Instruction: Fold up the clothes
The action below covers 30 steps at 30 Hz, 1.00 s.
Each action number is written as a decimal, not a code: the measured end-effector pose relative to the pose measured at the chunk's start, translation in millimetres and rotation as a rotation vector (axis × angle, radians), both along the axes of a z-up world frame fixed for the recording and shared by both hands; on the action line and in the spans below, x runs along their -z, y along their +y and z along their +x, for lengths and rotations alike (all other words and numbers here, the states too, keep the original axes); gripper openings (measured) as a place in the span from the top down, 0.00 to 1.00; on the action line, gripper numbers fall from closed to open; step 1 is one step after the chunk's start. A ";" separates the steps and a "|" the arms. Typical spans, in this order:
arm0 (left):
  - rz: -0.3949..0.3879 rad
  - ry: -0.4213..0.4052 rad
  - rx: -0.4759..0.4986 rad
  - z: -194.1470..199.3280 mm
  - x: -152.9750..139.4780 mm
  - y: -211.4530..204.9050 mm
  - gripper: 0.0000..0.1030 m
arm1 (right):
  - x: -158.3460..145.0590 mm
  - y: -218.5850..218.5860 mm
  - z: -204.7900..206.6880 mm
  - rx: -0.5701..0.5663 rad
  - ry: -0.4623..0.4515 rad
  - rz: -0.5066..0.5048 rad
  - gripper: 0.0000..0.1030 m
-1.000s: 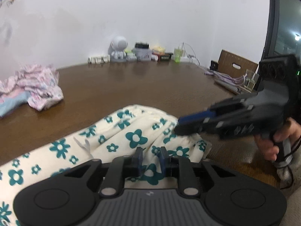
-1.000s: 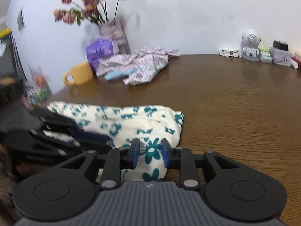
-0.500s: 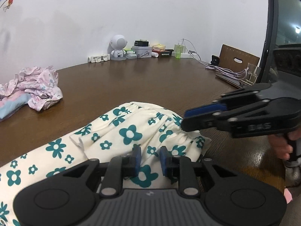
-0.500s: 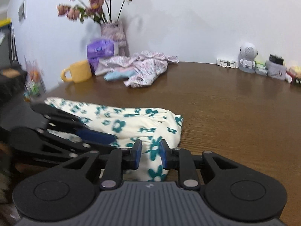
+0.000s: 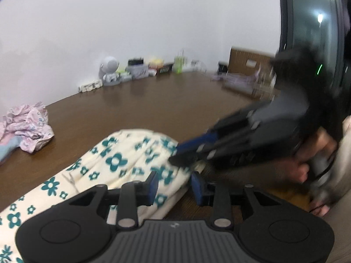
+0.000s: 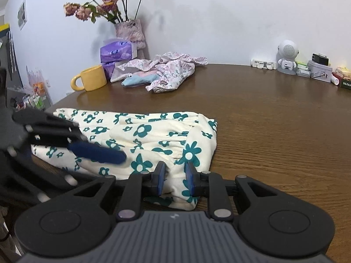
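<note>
A cream garment with teal flowers [image 6: 142, 131] lies folded on the brown table [image 6: 274, 120], near its front edge. My right gripper [image 6: 175, 179] is shut on the garment's near right corner, with a thick fold pinched between the blue pads. In the left wrist view the same garment [image 5: 122, 153] runs off to the lower left. My left gripper [image 5: 175, 186] stands open at its near edge; cloth touches only the left pad. The right gripper [image 5: 186, 151], blurred and held by a hand [image 5: 307, 164], comes in from the right onto the cloth.
A crumpled pink garment pile [image 6: 166, 72] lies at the back by a yellow mug [image 6: 92, 77], purple tissue packs [image 6: 116, 51] and a vase of dried flowers [image 6: 129, 32]. A white robot figurine [image 6: 286, 57] and small boxes line the wall.
My left gripper's jaws have widened and the cloth has slipped off its right pad. The right gripper has dropped lower onto the garment and still grips the corner.
</note>
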<state>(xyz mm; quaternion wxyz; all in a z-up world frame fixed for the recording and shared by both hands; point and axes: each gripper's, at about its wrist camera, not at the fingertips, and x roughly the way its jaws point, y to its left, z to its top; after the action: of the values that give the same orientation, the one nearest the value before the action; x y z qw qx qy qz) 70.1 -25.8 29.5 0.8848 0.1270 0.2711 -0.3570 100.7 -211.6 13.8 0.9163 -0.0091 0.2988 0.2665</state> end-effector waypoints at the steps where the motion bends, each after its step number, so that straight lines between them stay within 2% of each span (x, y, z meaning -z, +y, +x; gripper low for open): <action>1: 0.018 0.005 -0.010 1.5 3.2 -1.4 0.76 | -1.4 -2.1 -1.9 0.003 -0.004 0.010 0.80; 2: 0.028 0.008 -0.018 3.3 5.3 -1.7 0.83 | -3.9 -4.8 -5.5 0.004 -0.014 0.018 0.80; 5: 0.034 0.004 -0.030 5.0 7.2 0.7 0.88 | -11.3 -11.0 -20.4 -0.006 -0.054 0.010 0.78; 9: 0.025 0.010 -0.033 5.6 8.7 2.7 0.88 | -11.8 -11.4 -35.0 -0.043 -0.070 -0.036 0.78; 14: 0.004 0.024 -0.039 6.2 8.5 5.7 0.88 | -1.9 -1.5 -31.1 -0.038 -0.077 -0.097 0.78; 19: -0.016 0.032 -0.052 1.6 6.0 15.6 0.88 | 6.7 10.3 -31.0 -0.048 -0.105 -0.181 0.83; 22: -0.038 0.030 -0.060 -3.9 1.6 23.8 0.87 | 6.6 7.8 -28.6 -0.041 -0.086 -0.167 0.85; 27: 0.007 0.024 -0.075 -7.3 5.1 25.0 0.87 | 5.8 6.6 -29.7 -0.035 -0.080 -0.153 0.84; 30: -0.005 0.044 -0.083 -3.2 9.1 30.0 0.88 | 2.2 0.6 -30.1 -0.036 -0.067 -0.114 0.81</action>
<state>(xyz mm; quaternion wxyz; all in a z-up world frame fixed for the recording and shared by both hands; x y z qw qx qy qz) 67.0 4.2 20.5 0.8930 0.1056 0.2946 -0.3235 70.6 -211.0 11.6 0.9189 -0.0756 0.2825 0.2648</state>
